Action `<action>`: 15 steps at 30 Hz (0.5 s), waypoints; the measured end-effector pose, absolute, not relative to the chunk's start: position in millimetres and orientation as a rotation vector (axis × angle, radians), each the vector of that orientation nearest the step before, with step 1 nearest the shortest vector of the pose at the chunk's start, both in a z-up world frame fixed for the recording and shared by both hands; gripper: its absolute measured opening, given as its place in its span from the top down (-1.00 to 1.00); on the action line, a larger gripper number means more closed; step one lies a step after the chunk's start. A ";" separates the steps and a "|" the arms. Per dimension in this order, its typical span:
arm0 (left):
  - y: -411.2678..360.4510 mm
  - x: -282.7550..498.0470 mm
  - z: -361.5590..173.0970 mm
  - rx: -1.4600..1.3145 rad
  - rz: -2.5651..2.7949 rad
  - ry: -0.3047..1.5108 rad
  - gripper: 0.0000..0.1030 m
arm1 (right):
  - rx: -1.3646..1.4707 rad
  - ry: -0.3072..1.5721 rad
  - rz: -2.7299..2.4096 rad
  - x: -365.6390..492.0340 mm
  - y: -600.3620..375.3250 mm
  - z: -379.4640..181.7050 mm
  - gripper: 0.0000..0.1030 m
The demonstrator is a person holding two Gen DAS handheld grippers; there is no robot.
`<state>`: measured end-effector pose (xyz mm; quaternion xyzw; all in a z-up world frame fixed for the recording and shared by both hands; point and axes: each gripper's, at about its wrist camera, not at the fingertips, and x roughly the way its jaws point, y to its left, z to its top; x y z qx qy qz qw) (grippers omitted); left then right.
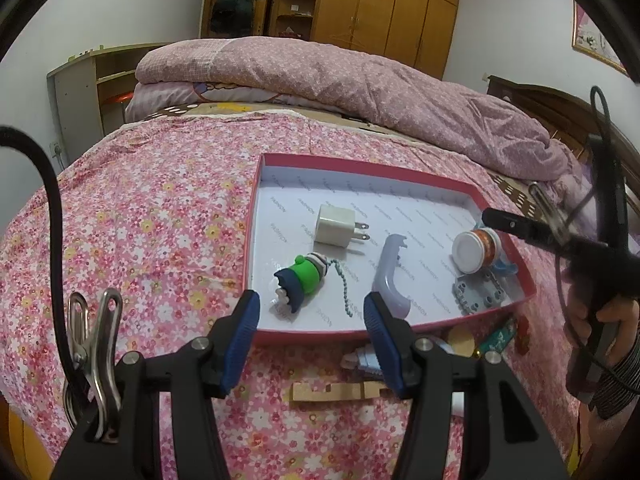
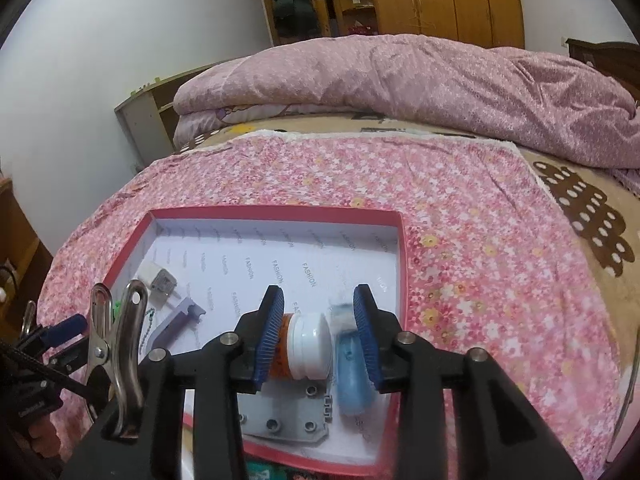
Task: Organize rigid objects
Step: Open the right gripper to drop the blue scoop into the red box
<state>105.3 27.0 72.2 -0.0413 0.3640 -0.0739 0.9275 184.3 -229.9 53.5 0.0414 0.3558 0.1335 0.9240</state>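
Note:
A shallow red box [image 1: 432, 179] with a white printed floor lies on the flowered bedspread; it also shows in the right wrist view [image 2: 402, 264]. Inside lie a white charger plug [image 1: 337, 225], a green and navy toy with a bead chain [image 1: 301, 280], a lilac curved plastic piece [image 1: 389, 276], a grey plate with holes [image 1: 478, 291], a blue object [image 2: 353, 376] and an orange bottle with a white cap [image 2: 306, 348]. My right gripper [image 2: 319, 334] is open, its pads either side of the bottle and blue object. My left gripper [image 1: 310, 330] is open and empty at the box's near edge.
In front of the box on the bedspread lie a wooden clothespin [image 1: 334, 391], a small silver-blue object [image 1: 360, 360], a round tan piece [image 1: 460, 338] and a teal item [image 1: 496, 338]. A folded pink quilt [image 1: 340, 80] lies behind. Wardrobes [image 1: 392, 8] stand at the back.

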 end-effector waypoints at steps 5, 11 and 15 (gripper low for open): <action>30.0 93.8 76.0 -0.053 -0.126 0.732 -0.12 | 0.110 0.712 0.277 171.3 -233.8 57.7 0.23; 41.6 87.5 72.7 -0.065 -0.093 0.752 -0.15 | 0.131 0.707 0.272 153.6 -237.4 56.5 0.13; 46.2 84.7 69.0 -0.072 -0.095 0.775 -0.20 | 0.134 0.703 0.262 136.1 -237.7 57.7 0.11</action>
